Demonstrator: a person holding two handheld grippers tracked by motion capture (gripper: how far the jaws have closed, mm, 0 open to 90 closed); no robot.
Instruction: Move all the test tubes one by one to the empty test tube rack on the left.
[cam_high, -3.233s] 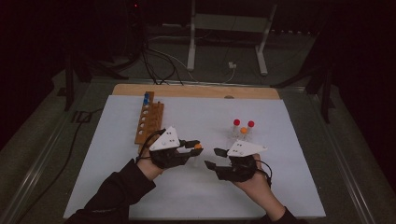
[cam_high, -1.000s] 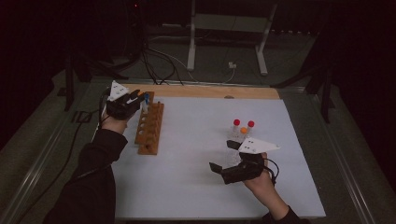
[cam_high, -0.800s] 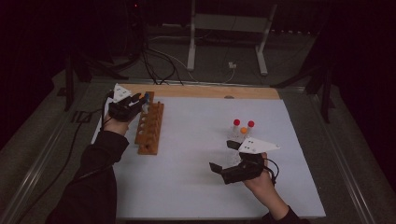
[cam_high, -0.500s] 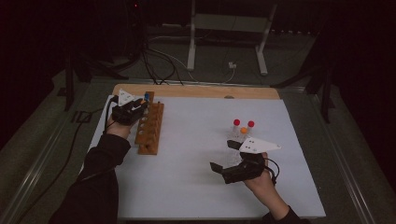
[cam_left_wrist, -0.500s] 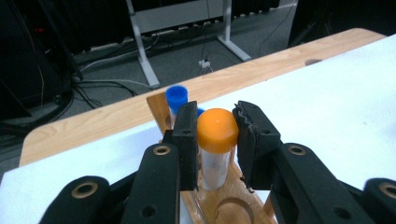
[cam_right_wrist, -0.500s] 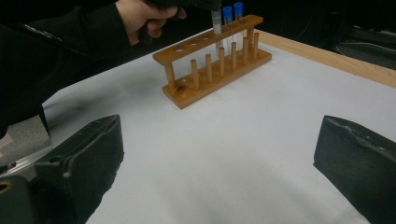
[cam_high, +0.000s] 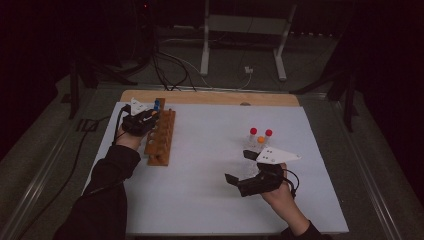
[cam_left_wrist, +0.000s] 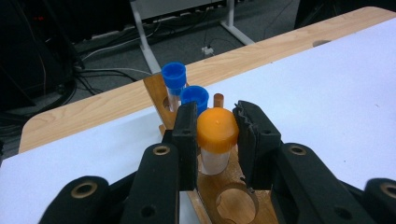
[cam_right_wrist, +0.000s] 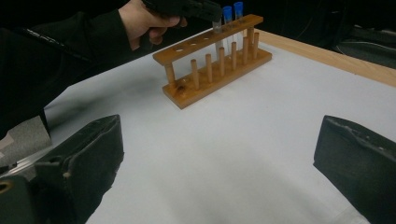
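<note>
table (cam_high: 210, 165): white sheet over a wooden top, wood strip bare along the far edge
rack (cam_high: 161, 137): wooden tube rack at the left of the sheet, long axis running away from the person
left gripper (cam_left_wrist: 215, 123): over the rack's far end, clenched on the orange tube
right gripper (cam_high: 241, 167): low over the sheet at the right, jaws wide apart, nothing between them (well apart from the rack)
orange tube (cam_left_wrist: 216, 140): upright, cap between the pads, lower end inside the rack's top rail
blue tubes (cam_left_wrist: 173, 84): two, standing in the rack just beyond the orange one
loose tubes (cam_high: 260, 137): two red caps and one orange, standing just beyond the right gripper
</note>
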